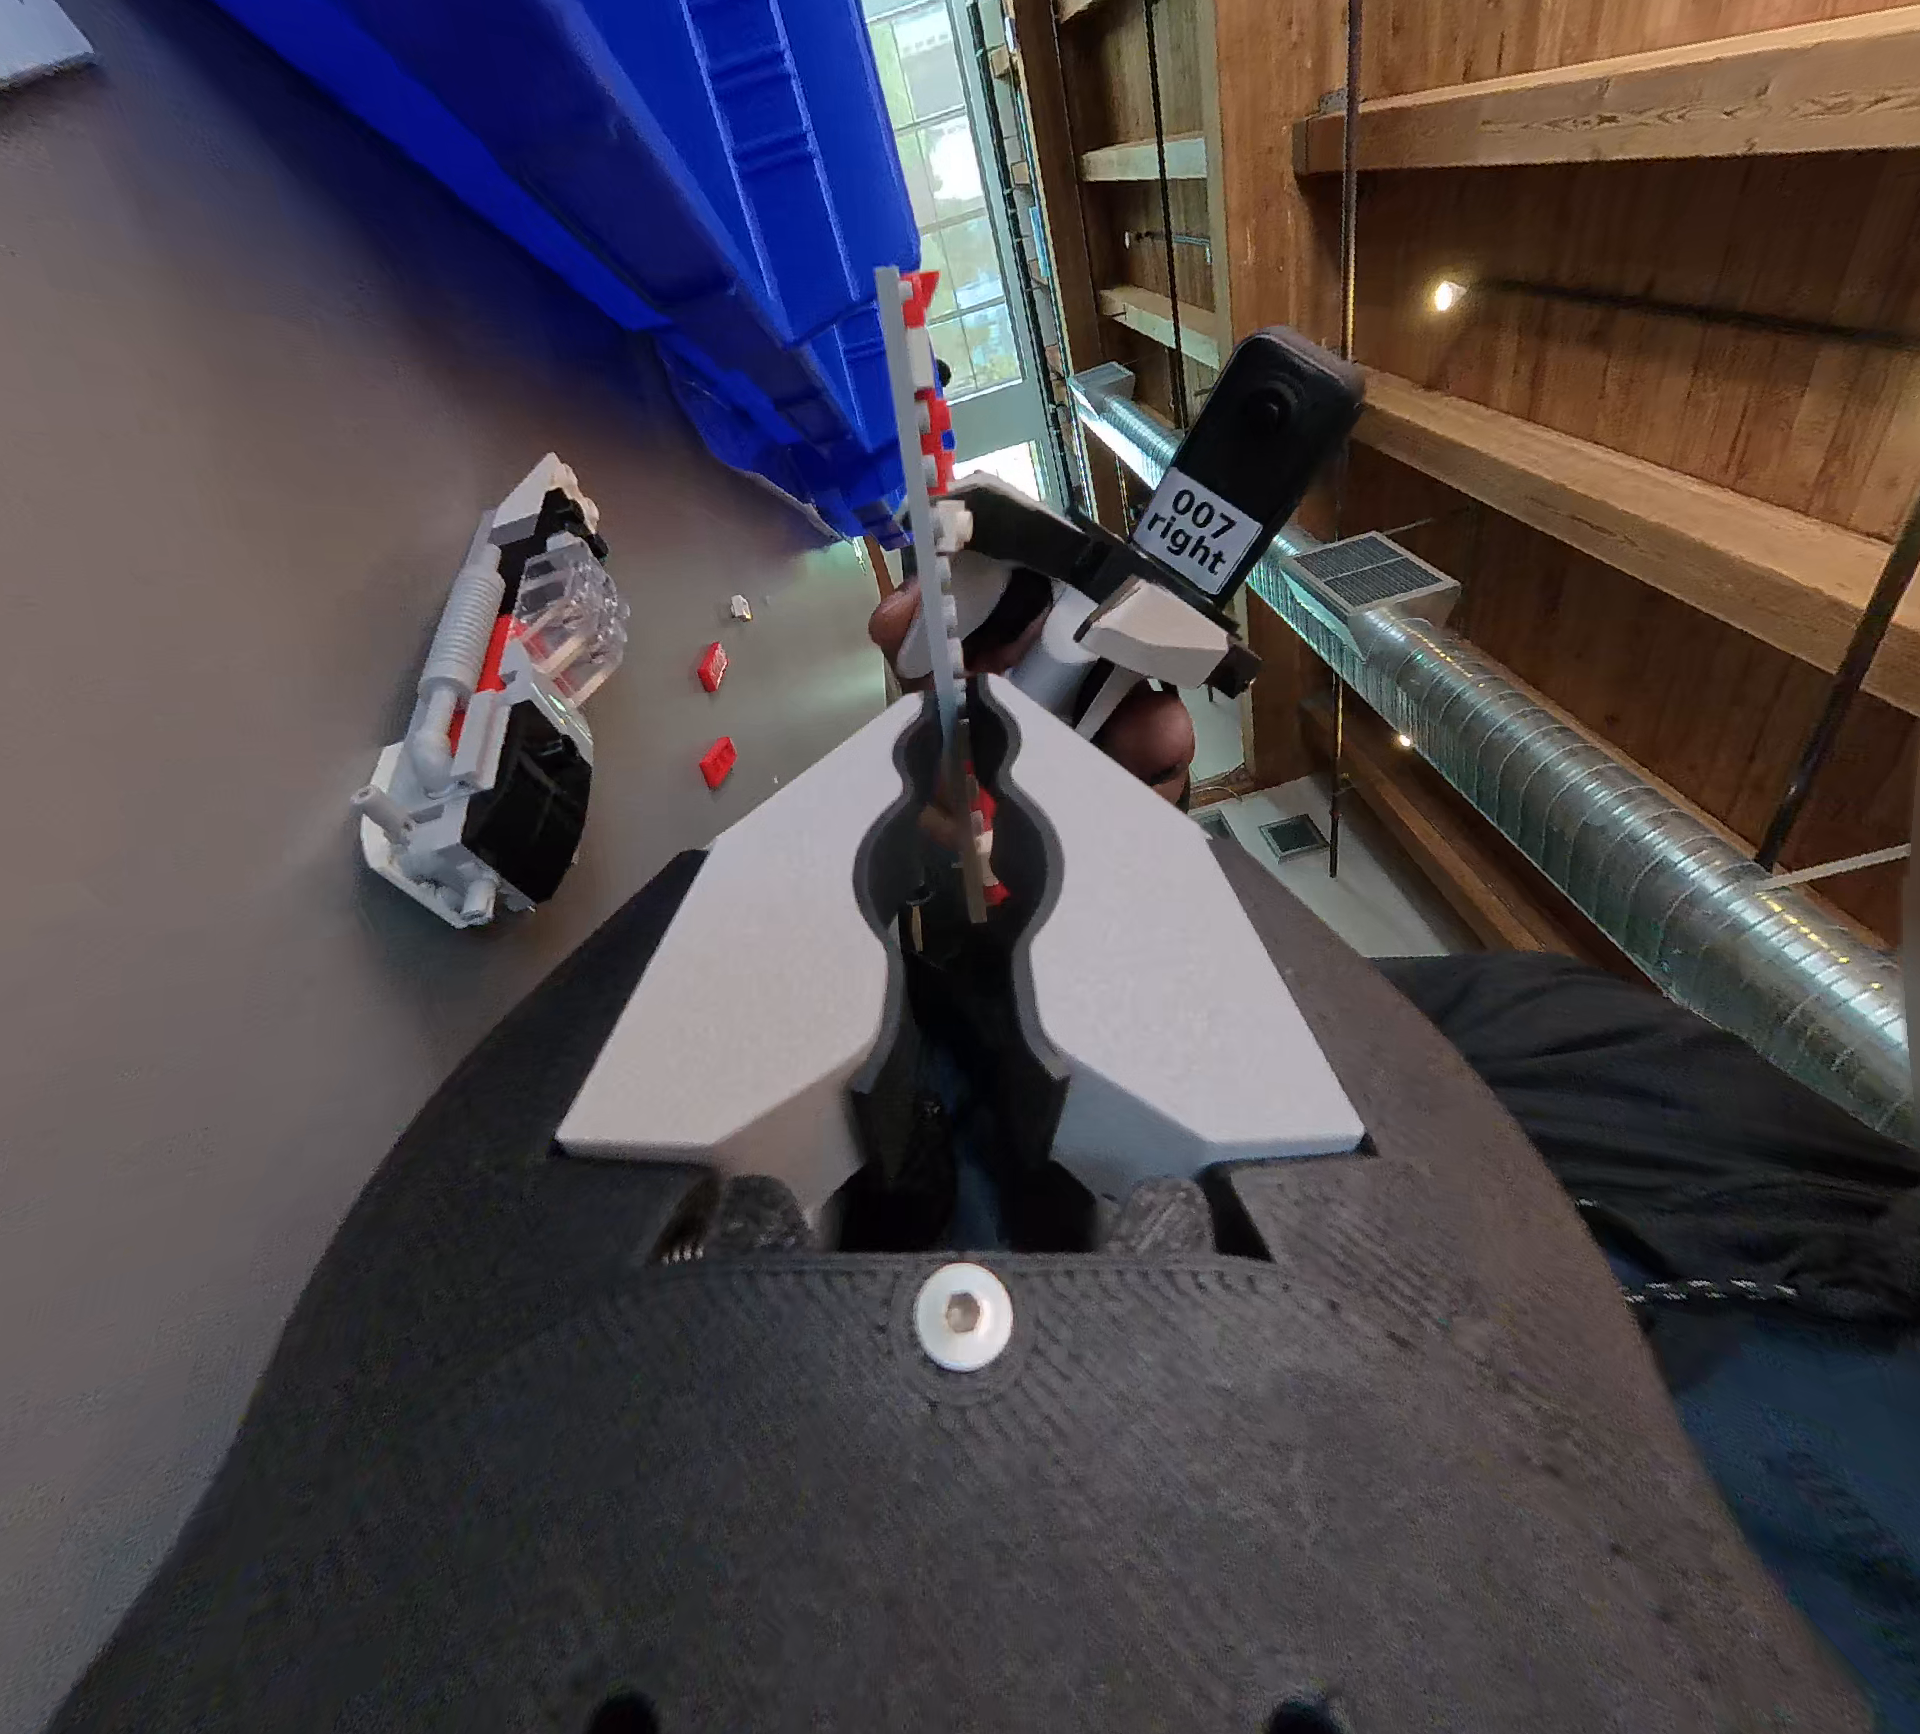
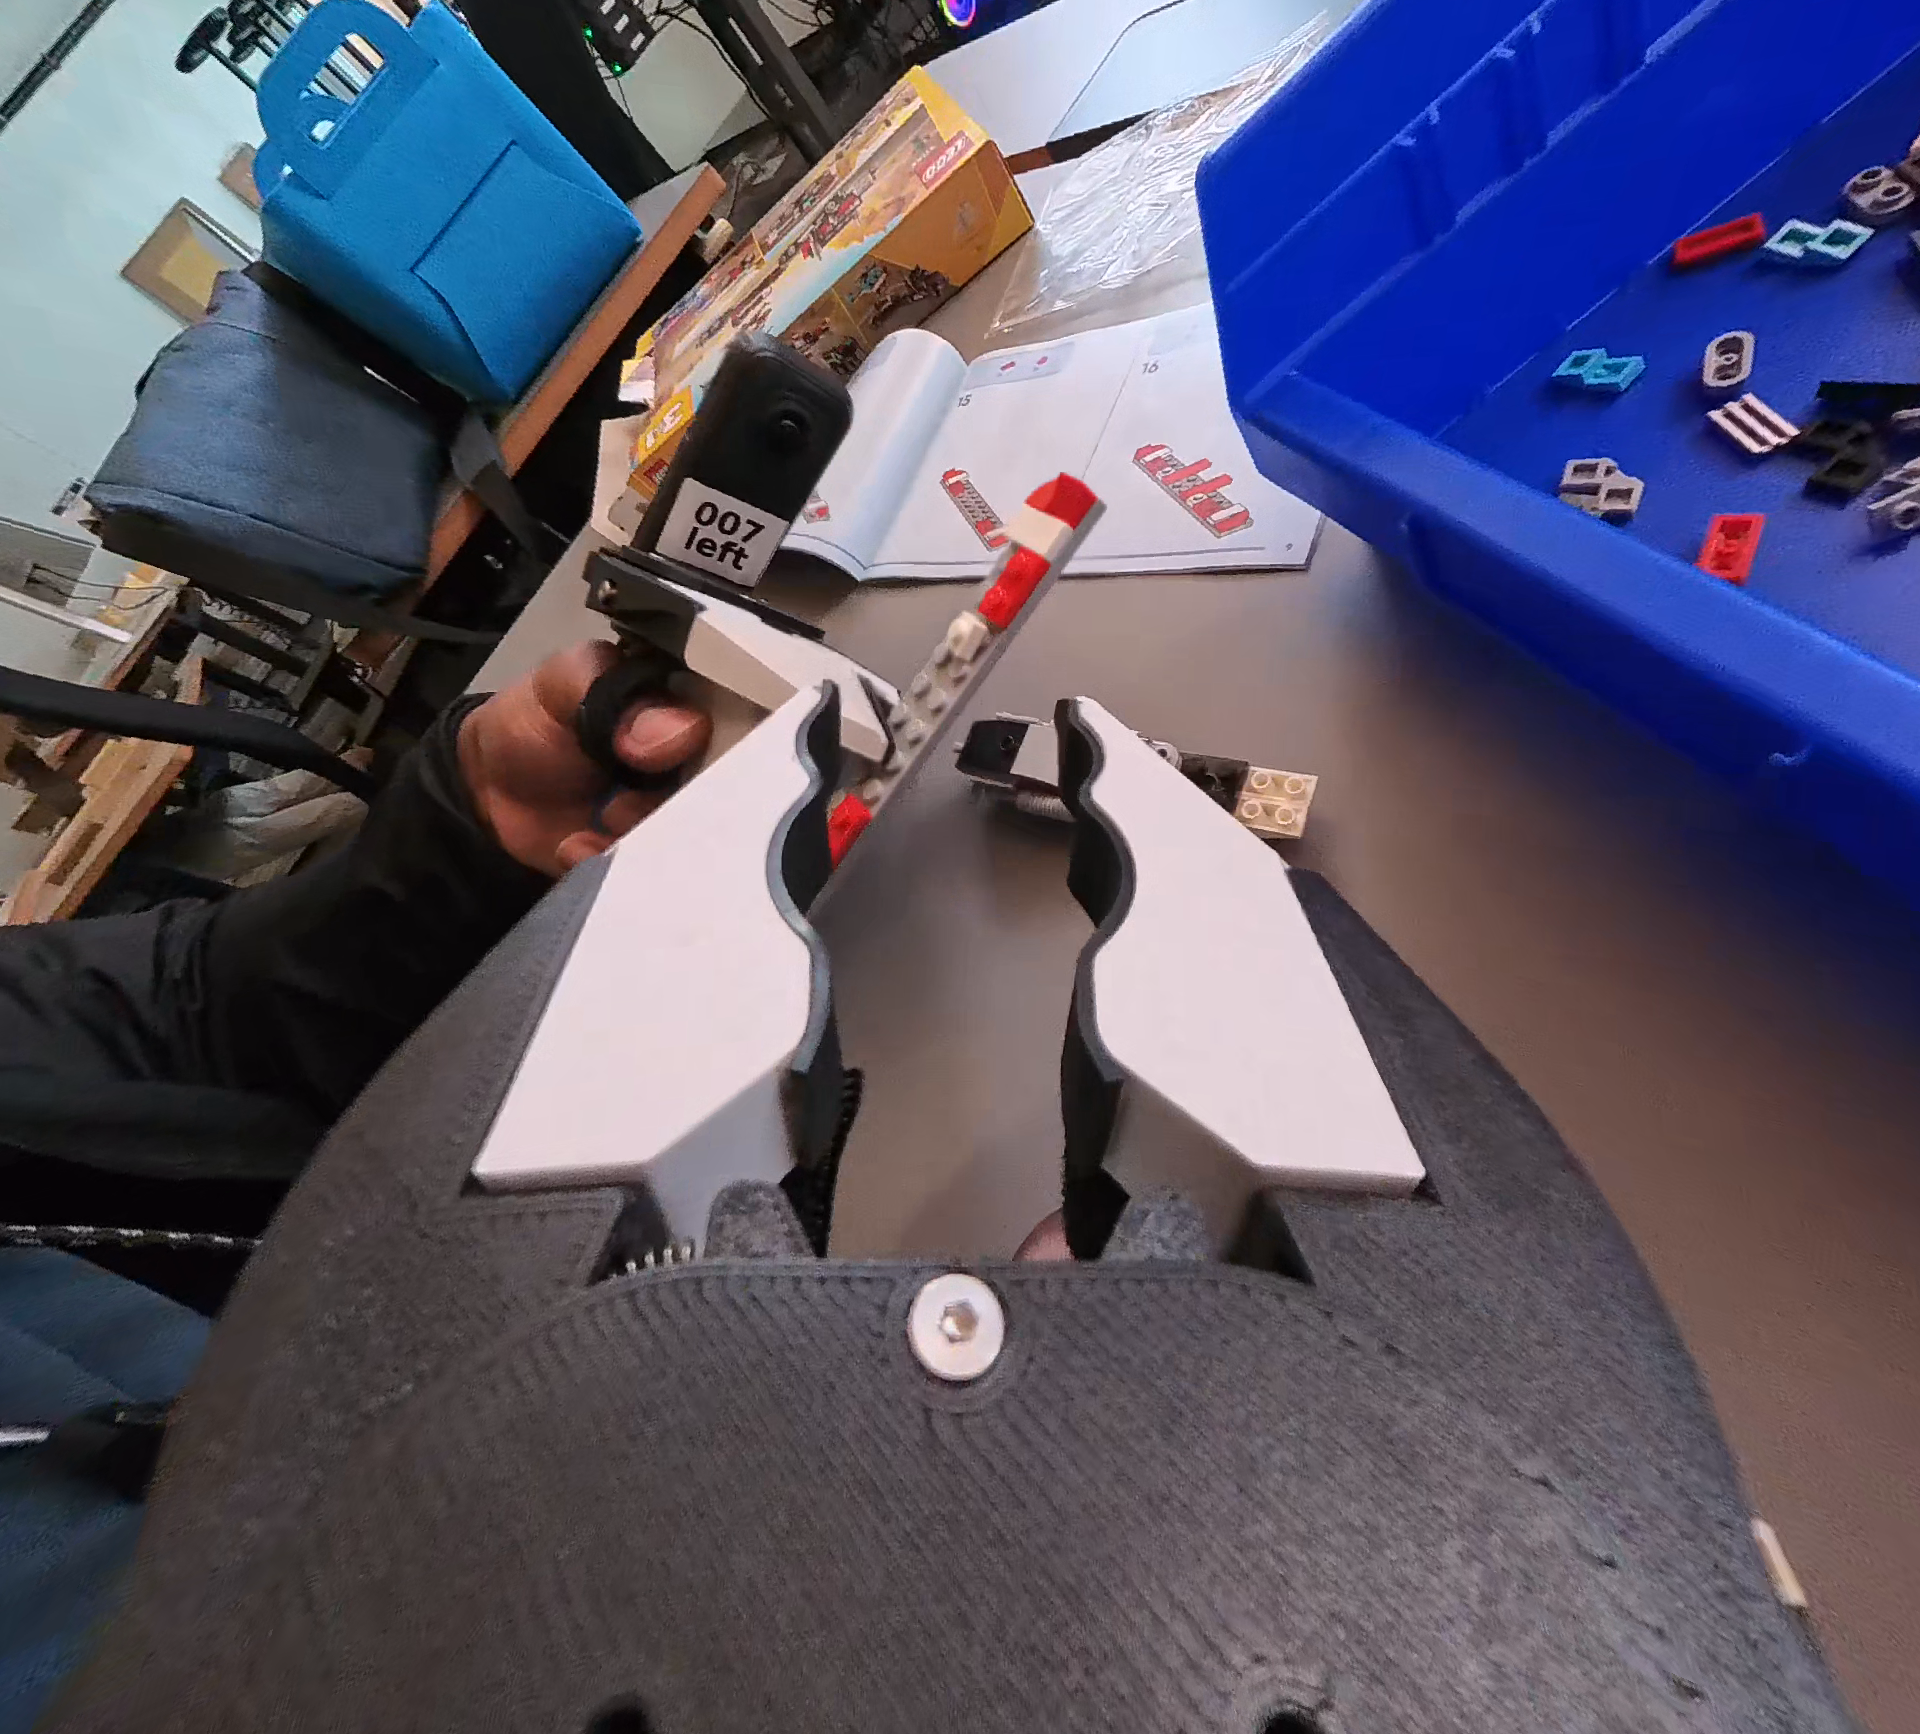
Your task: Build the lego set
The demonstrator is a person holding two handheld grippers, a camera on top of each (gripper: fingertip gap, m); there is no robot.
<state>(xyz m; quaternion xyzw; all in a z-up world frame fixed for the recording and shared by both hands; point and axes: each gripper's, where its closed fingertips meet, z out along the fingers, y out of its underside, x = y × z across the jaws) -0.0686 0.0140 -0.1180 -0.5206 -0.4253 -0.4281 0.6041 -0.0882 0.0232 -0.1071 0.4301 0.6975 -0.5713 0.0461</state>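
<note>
Left gripper (image 1: 961,728): jaws pinched tight on the long grey plate, holding it edge-on in the air so its studded face is offered to the other tool.
Right gripper (image 2: 940,811): jaws spread wide with nothing between them; the plate's lower end lies against its left finger, probably to steady or press.
Blue bin (image 2: 1558,396): along the table's far edge, keeping loose spare pieces within reach.
Instruction booklet (image 2: 1049,448): lying open beside the bin, by the set's box (image 2: 831,250), for checking the step.
Finished sub-assembly (image 1: 488,697): parked on the table, well apart from the work.
Grey plate (image 1: 920,479): lifted off the table, with red and white bricks along one side.
Loose red tiles (image 1: 716,762): on the table near the sub-assembly, likely next to fit.
</note>
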